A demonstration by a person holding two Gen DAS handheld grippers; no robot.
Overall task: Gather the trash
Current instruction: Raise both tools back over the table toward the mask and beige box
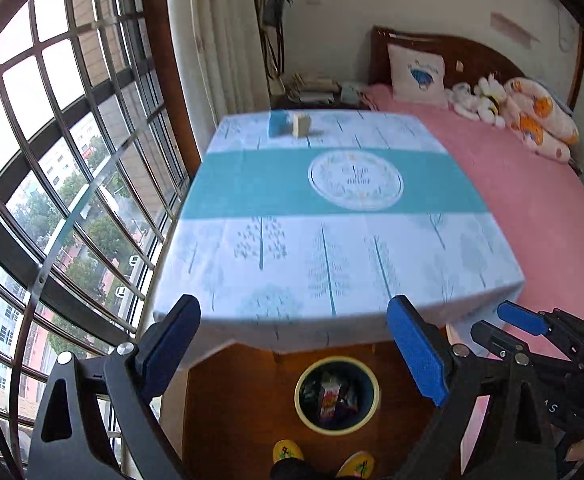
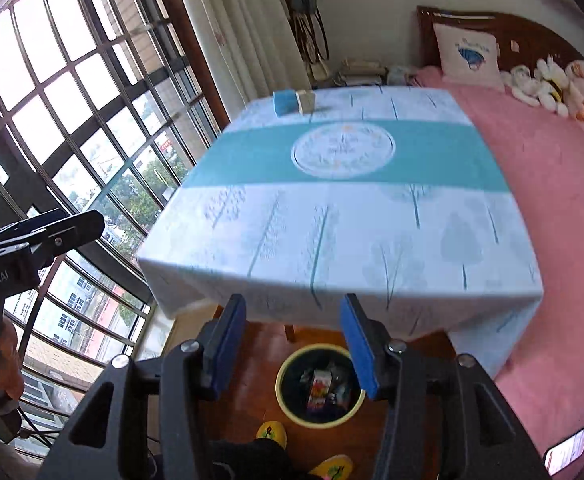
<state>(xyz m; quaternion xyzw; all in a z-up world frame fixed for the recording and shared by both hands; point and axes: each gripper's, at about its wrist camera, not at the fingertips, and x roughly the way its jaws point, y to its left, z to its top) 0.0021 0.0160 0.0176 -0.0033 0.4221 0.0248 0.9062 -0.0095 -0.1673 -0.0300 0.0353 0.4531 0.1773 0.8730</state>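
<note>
A round trash bin (image 1: 335,431) with a yellow rim stands on the wooden floor below the table's near edge, and it holds a colourful carton (image 1: 329,398) and other wrappers. My left gripper (image 1: 292,344) hangs high above it, open wide with nothing between its blue pads. In the right wrist view my right gripper (image 2: 293,348) is open too, empty, above the same bin (image 2: 319,424) and carton (image 2: 319,390). On the far edge of the table sit a blue box (image 1: 278,123) and a beige box (image 1: 302,125). Each gripper shows in the other's view: the right gripper (image 1: 487,319), the left gripper (image 2: 84,222).
The table (image 1: 331,240) wears a pale tree-print cloth with a teal band. A pink bed (image 1: 531,208) with pillows and plush toys runs along the right. A barred window (image 1: 52,160) fills the left. Yellow slippers (image 1: 288,451) show at the bottom, and a phone (image 2: 567,450) lies on the bed.
</note>
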